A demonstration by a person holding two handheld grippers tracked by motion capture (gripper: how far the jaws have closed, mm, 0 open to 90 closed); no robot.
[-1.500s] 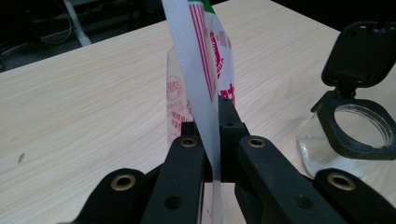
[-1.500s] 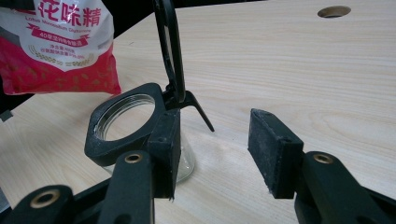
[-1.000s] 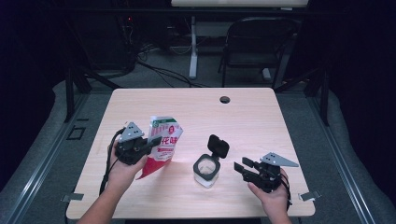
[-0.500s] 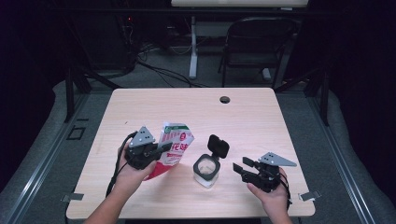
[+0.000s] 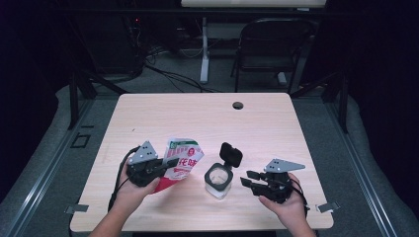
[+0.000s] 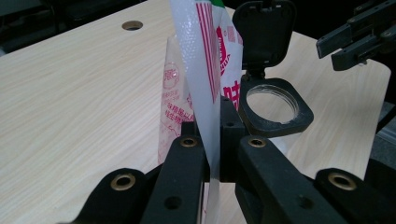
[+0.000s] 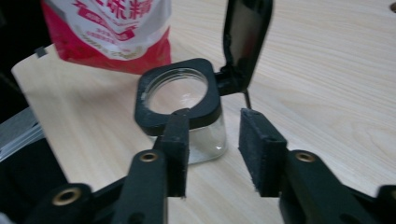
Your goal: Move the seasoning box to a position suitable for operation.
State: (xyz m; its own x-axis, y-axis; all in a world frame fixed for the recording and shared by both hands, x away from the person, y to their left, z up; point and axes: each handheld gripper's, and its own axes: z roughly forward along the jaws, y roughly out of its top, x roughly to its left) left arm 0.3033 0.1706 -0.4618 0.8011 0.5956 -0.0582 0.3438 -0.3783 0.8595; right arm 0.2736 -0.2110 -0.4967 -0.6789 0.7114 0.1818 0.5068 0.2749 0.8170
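Observation:
My left gripper (image 5: pixel 164 166) is shut on the edge of a red-and-white printed pouch (image 5: pixel 181 159), which leans with its top toward the jar. In the left gripper view the pouch (image 6: pixel 205 56) rises from between the jaws. A small clear square jar (image 5: pixel 219 178) with a black rim stands on the table, its hinged black lid (image 5: pixel 230 154) flipped up. My right gripper (image 5: pixel 250 178) sits just right of the jar; its jaws have just been closing and stand open, with bare table between them. In the right gripper view the jar (image 7: pixel 180 93) lies just beyond the left jaw.
The light wooden table (image 5: pixel 197 118) has a round cable hole (image 5: pixel 237 105) near its far edge. A dark chair (image 5: pixel 269 44) and a desk leg stand on the floor beyond the table. The far half of the tabletop is bare wood.
The left hand has shifted a little to the right and tipped the pouch over toward the jar. The right hand has stayed in place beside the jar.

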